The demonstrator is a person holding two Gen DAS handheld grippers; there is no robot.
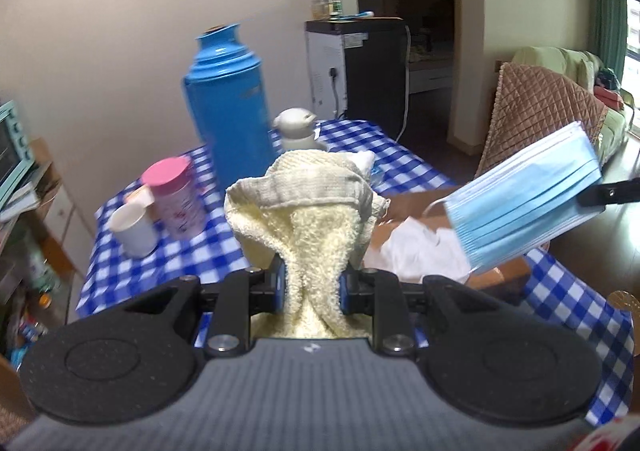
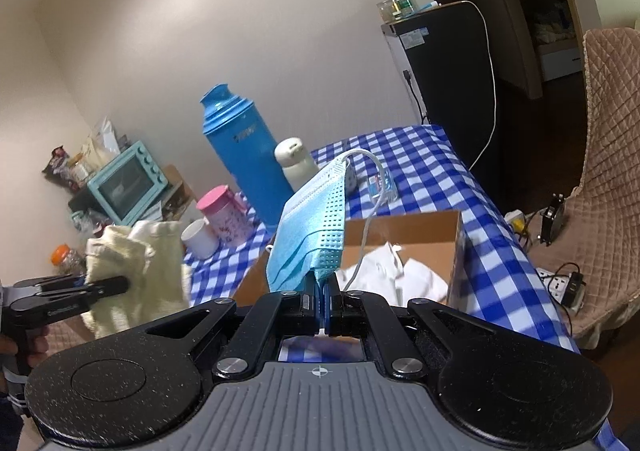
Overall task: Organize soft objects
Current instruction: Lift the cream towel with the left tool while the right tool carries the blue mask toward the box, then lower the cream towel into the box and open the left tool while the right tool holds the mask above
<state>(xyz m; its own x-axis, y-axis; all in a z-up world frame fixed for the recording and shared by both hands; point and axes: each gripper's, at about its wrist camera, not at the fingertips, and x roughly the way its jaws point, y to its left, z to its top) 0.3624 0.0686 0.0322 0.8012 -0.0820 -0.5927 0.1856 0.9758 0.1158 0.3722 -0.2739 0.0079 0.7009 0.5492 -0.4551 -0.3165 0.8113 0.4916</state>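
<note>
We've got the left gripper pinching a cream-yellow terry cloth towel between its blue-padded fingers; the cloth bunches up above the jaws and hangs below them. The right gripper is pressed tight on the bottom edge of a light-blue pleated disposable face mask, which stands up from the jaws with its white ear loop trailing.

Just past both: an open brown cardboard box on the blue-and-white checked tablecloth, with crumpled white fabric inside it. In the left view the mask is held in the air over the box, clear of the fabric.

Only the right view shows the towel from the side, left of the box and off the table edge, plus the person's hand on the left gripper. Only the left view shows a white mug's open top.

Farther back: pink-lidded canister, tall blue plastic thermos flask, small white bottle. Beyond, a black-and-white cabinet and, in the right view, a mint-green toaster oven.
</note>
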